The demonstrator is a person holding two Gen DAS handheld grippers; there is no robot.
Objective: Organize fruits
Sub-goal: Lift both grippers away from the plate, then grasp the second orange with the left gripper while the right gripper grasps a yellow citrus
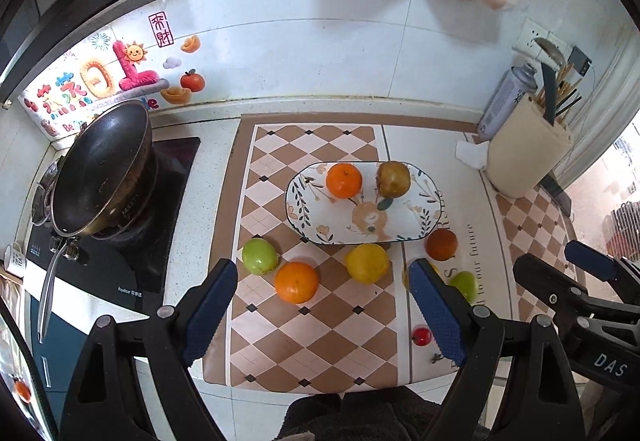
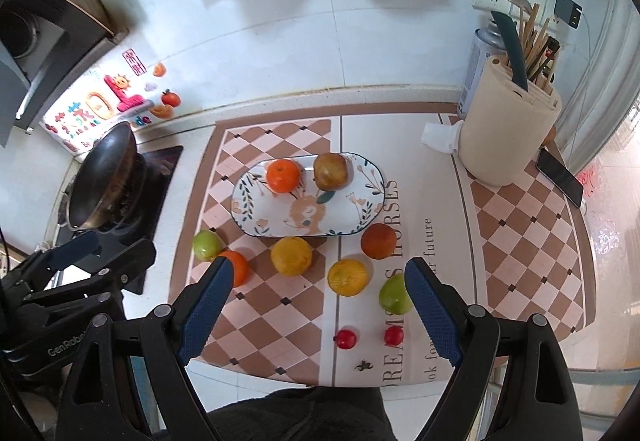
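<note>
An oval patterned plate (image 1: 424, 225) (image 2: 248, 213) holds an orange (image 1: 343, 180) (image 2: 283, 175) and a brown pear (image 1: 393, 179) (image 2: 329, 171). In front of it on the mat lie a green apple (image 1: 259, 256) (image 2: 206, 244), an orange (image 1: 296, 282) (image 2: 237, 267), a yellow fruit (image 1: 367, 263) (image 2: 291, 255), a dark orange fruit (image 1: 441, 244) (image 2: 379, 240), a yellow-orange fruit (image 2: 347, 277), a second green apple (image 1: 465, 285) (image 2: 394, 294) and two small red fruits (image 2: 346, 339) (image 2: 394, 335). My left gripper (image 1: 322, 313) and right gripper (image 2: 316, 313) are both open and empty above the mat's front.
A black wok (image 1: 100, 169) sits on the cooktop (image 1: 176, 165) at the left. A cream utensil holder (image 2: 508, 137) with a knife, a spray can (image 2: 478, 61), a crumpled tissue (image 2: 440, 137) and a phone (image 2: 560, 177) stand at the right. The counter's front edge is just below the grippers.
</note>
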